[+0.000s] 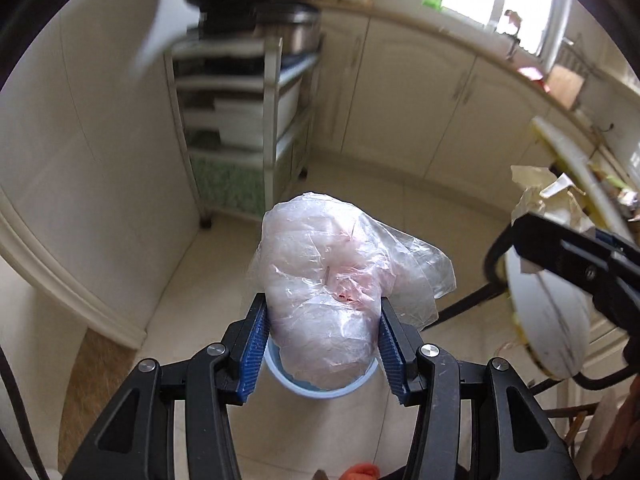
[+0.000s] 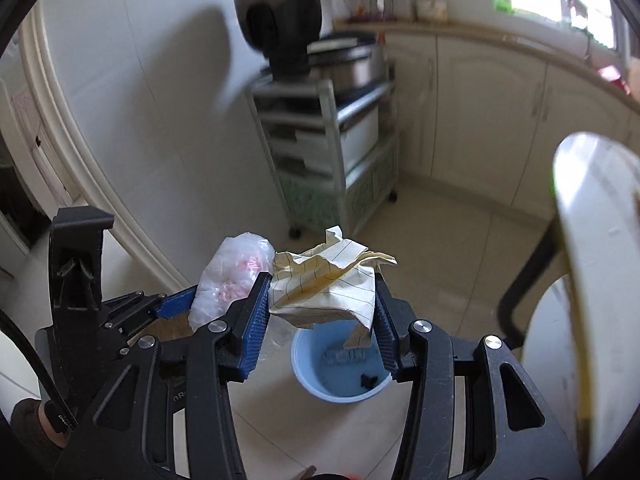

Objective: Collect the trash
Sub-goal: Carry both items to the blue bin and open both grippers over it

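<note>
My left gripper (image 1: 323,312) is shut on a crumpled clear plastic bag (image 1: 332,280) and holds it right above a light blue bin (image 1: 320,390) on the floor. My right gripper (image 2: 322,300) is shut on a crumpled sheet of lined yellowish paper (image 2: 324,284), also held over the blue bin (image 2: 340,364). The bin holds a few small dark scraps. In the right wrist view the left gripper (image 2: 176,304) with its plastic bag (image 2: 232,276) is just to the left. In the left wrist view the right gripper (image 1: 532,240) with the paper (image 1: 540,196) is at the right.
A white round table (image 2: 600,280) with black legs stands at the right, with litter on it in the left wrist view (image 1: 616,196). A wheeled shelf cart (image 1: 248,120) stands by the wall behind. Cream cabinets (image 1: 420,100) run along the back. The floor is pale tile.
</note>
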Available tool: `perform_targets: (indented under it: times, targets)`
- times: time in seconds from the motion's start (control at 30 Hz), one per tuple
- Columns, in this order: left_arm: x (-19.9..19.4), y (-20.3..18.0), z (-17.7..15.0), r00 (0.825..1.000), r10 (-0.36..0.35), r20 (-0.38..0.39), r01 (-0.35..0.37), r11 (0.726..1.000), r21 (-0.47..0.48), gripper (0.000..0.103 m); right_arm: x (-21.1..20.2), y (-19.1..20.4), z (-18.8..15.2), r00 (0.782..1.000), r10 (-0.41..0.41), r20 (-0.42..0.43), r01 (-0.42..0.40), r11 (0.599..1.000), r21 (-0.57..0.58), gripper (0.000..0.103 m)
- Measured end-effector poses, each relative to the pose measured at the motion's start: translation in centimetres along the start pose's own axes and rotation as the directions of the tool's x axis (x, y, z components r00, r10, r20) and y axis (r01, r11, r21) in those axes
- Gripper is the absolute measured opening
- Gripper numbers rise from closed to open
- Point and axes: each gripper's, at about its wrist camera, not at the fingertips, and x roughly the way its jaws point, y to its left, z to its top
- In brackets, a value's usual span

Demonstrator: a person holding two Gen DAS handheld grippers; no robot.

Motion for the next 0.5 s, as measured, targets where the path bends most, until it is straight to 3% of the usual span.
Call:
perform_targets:
  times: [0.33,0.5]
  targets:
    - [7.8,-2.0,2.4,0.987,0.008,-0.158,-0.007,1.0,0.007,0.059,7.7,-3.9,-2.1,0.991,-0.004,-0.132,0.015,0.997,0.076,0.046]
    - [9.6,-2.1,4.3,0.984,0.037,-0.172,-0.039,0.999,-0.007,0.064,9.8,-5.2,-2.5,0.987,0.016,-0.163,0.003,0.993,0.12,0.046]
